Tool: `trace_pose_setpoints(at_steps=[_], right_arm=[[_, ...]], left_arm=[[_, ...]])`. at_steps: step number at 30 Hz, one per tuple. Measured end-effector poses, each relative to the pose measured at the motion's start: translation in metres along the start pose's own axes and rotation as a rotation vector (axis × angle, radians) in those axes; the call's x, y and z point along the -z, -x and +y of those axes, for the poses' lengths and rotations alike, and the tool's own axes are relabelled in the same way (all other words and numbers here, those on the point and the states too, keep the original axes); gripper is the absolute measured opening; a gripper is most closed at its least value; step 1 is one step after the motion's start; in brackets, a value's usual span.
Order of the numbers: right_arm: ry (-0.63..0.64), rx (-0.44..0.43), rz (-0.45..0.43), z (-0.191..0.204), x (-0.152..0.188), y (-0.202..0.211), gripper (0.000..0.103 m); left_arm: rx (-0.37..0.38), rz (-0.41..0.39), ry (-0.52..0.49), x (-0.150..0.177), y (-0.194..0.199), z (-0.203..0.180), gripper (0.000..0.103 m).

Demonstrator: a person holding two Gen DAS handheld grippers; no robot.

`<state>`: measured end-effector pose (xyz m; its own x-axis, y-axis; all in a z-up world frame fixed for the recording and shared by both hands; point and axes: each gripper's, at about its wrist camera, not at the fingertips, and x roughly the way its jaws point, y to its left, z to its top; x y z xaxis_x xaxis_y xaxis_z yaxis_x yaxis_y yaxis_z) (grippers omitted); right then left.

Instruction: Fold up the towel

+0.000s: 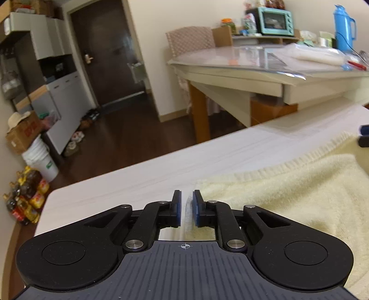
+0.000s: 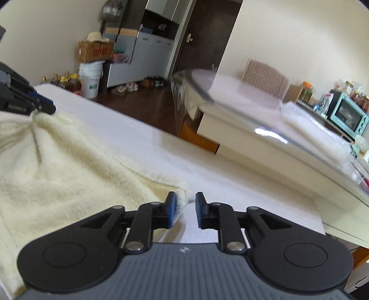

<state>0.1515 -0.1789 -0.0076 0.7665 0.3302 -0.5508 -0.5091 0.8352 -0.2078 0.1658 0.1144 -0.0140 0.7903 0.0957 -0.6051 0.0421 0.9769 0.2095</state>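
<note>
A cream fluffy towel [image 1: 288, 196] lies spread on the white table [image 1: 150, 170]. My left gripper [image 1: 187, 197] sits low at the towel's near-left edge, jaws slightly apart. A fuzzy bit of the towel's edge rests against the right pad and bare table shows beside the left pad. In the right wrist view the towel [image 2: 69, 166] rises in a small peak toward the left gripper [image 2: 49, 108] at the far left. My right gripper [image 2: 186, 199] is open at the towel's near-right corner, which touches only its left pad. A dark part of the right gripper [image 1: 364, 138] shows at the left wrist view's right edge.
The white table [image 2: 230, 184] ends close ahead, with dark wood floor beyond. A glass-topped dining table [image 1: 242, 69] stands past it with a blue thermos [image 1: 343, 30], a teal oven [image 1: 275, 20] and a chair [image 1: 191, 41]. Bottles [image 1: 25, 196], a white bucket [image 1: 41, 159] and a cardboard box [image 1: 23, 136] stand on the floor.
</note>
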Motion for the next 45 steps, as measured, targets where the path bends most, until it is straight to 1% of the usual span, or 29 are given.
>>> trace_pose_setpoints(at_steps=[2,3,4,5,6,8,9,10,12,14,16,18,19,23,26,28,31,34,38,40,42,43,45], right_arm=[[-0.01,-0.042,-0.016,0.002,0.0,0.013,0.026],[-0.035,-0.1,-0.02,0.003,0.003,0.024,0.028],[-0.06,-0.158,-0.023,0.004,0.005,0.034,0.032],[-0.084,-0.216,-0.027,0.005,0.008,0.044,0.037],[-0.102,-0.266,-0.021,0.007,0.011,0.051,0.039],[-0.136,-0.354,-0.008,0.012,0.018,0.062,0.043],[-0.149,-0.399,0.006,0.015,0.021,0.065,0.044],[-0.151,-0.415,0.022,0.019,0.024,0.066,0.046],[-0.156,-0.446,0.053,0.026,0.032,0.068,0.046],[-0.183,-0.445,0.093,0.029,0.038,0.06,0.045],[-0.219,-0.466,0.125,0.03,0.041,0.052,0.042],[-0.228,-0.479,0.126,0.031,0.041,0.051,0.015],[-0.233,-0.499,0.127,0.03,0.04,0.051,0.01],[-0.151,-0.488,0.094,0.034,0.039,0.07,0.01],[-0.11,-0.445,0.06,0.03,0.047,0.1,0.01],[-0.111,-0.428,0.043,0.023,0.05,0.116,0.01],[-0.121,-0.406,0.039,0.016,0.053,0.128,0.01],[-0.131,-0.382,0.039,0.011,0.057,0.133,0.01],[-0.128,-0.38,0.027,0.012,0.056,0.137,0.01],[-0.121,-0.381,0.019,0.014,0.055,0.138,0.01],[-0.116,-0.382,0.016,0.016,0.055,0.138,0.01],[-0.114,-0.384,0.015,0.017,0.054,0.138,0.01],[-0.099,-0.391,0.012,0.019,0.056,0.14,0.01]], left_arm=[[0.003,-0.014,0.019,0.003,0.01,0.008,0.016],[0.01,-0.025,0.026,0.006,0.015,0.01,0.019],[0.016,-0.032,0.03,0.008,0.02,0.012,0.022],[0.021,-0.043,0.032,0.01,0.027,0.013,0.022],[0.027,-0.057,0.033,0.012,0.034,0.014,0.023],[0.036,-0.086,0.037,0.017,0.047,0.015,0.032],[0.041,-0.097,0.039,0.018,0.051,0.016,0.032],[0.047,-0.109,0.04,0.019,0.056,0.017,0.032],[0.048,-0.121,0.039,0.022,0.063,0.018,0.036],[0.046,-0.126,0.037,0.024,0.069,0.02,0.036],[0.046,-0.123,0.034,0.029,0.075,0.024,0.036],[0.056,-0.122,0.028,0.035,0.082,0.026,0.036],[0.068,-0.12,0.023,0.038,0.085,0.027,0.036],[0.123,-0.121,-0.034,0.051,0.101,0.027,0.036],[0.211,-0.136,-0.156,0.063,0.116,0.017,0.037],[0.249,-0.142,-0.254,0.07,0.123,0.007,0.037],[0.303,-0.135,-0.39,0.079,0.126,-0.008,0.037],[0.359,-0.118,-0.493,0.086,0.128,-0.021,0.037],[0.372,-0.099,-0.606,0.094,0.128,-0.035,0.037],[0.364,-0.087,-0.66,0.098,0.124,-0.041,0.036],[0.363,-0.071,-0.699,0.1,0.12,-0.046,0.019],[0.365,-0.061,-0.706,0.1,0.119,-0.047,0.008],[0.364,-0.042,-0.719,0.1,0.12,-0.05,0.004]])
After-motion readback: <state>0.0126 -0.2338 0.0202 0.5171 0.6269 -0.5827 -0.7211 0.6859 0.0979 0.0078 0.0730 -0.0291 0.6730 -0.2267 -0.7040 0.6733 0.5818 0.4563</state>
